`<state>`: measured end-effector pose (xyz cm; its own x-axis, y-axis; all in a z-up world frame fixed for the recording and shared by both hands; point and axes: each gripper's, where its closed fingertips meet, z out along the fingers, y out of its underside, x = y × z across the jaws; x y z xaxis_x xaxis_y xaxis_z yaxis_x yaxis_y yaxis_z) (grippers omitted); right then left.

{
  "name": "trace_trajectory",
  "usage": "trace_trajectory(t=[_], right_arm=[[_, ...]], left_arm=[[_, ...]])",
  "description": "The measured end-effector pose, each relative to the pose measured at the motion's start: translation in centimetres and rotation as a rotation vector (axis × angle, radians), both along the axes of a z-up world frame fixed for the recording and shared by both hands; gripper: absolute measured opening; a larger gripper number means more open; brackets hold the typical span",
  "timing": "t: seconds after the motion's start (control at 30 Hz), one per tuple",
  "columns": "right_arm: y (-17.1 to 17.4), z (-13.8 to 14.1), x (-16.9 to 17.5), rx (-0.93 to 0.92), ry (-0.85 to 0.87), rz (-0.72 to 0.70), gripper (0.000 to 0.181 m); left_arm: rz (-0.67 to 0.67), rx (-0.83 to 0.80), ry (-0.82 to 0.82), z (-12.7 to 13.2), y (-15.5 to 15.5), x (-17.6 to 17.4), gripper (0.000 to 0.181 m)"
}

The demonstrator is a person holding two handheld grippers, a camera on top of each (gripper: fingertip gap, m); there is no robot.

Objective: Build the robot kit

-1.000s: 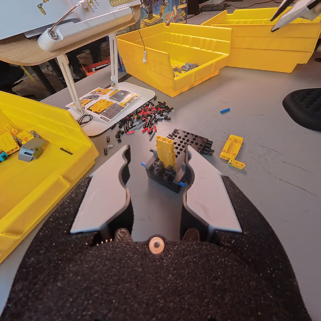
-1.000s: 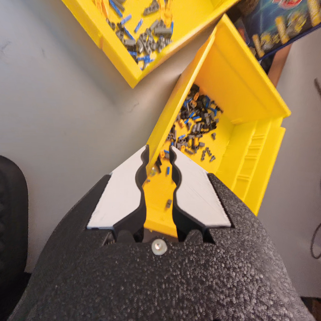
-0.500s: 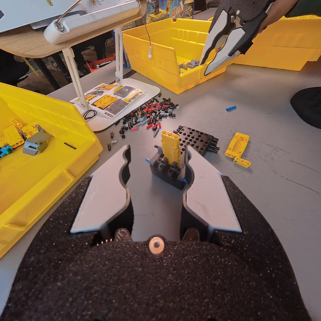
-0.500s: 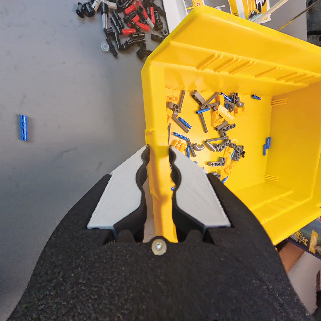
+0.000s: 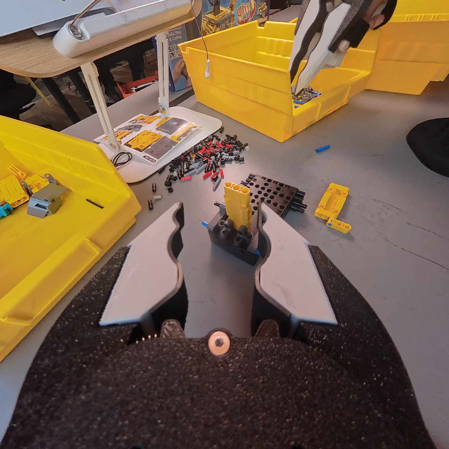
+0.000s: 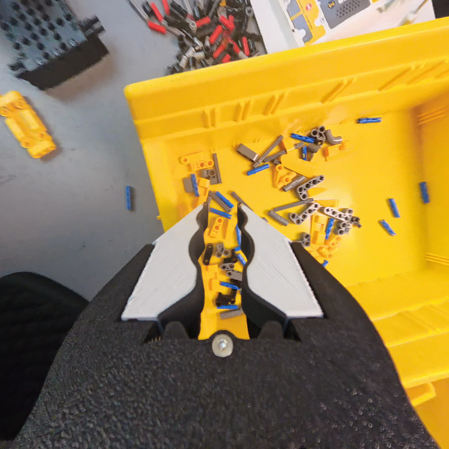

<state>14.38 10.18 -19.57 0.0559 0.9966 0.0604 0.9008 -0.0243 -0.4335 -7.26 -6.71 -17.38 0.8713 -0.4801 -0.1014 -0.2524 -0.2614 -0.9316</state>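
On the grey tabletop [image 5: 364,279] we see the left hand-held gripper [image 5: 220,209] released, jaws wide apart, a small black brick assembly [image 5: 233,239] with an upright yellow piece [image 5: 237,202] between its tips; contact unclear. Black perforated plate [image 5: 273,194] just behind, pile of red and black pins [image 5: 209,158] farther back. Right hand-held gripper [image 6: 221,209] sits over the yellow bin [image 6: 243,97], jaws parted narrowly, gripping nothing, loose blue, grey and yellow pieces [image 6: 226,262] beneath it.

Yellow bin [image 6: 218,102] looking like glossy smooth plastic; grey table [image 5: 364,279] showing matt, scuffed; gripper housing [image 5: 218,401] appearing rough, grainy black.
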Motion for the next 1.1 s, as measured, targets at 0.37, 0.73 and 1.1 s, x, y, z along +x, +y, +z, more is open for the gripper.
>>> trace_trajectory(t=[0.37,0.73,1.1], right_arm=[[3.9,-4.3,-3.0,-0.024,-0.040,-0.195,0.020],[3.9,-1.7,-2.3,0.048,0.043,-0.164,0.004],[-11.5,-3.0,-1.9,0.031,0.077,0.206,0.004]], left_arm=[[-0.004,0.009,-0.015,0.3,-0.2,-0.2,0.059],[0.002,0.005,-0.017,0.3,-0.2,-0.4,0.058],[0.011,0.010,0.002,0.2,-0.1,-0.4,0.058]])
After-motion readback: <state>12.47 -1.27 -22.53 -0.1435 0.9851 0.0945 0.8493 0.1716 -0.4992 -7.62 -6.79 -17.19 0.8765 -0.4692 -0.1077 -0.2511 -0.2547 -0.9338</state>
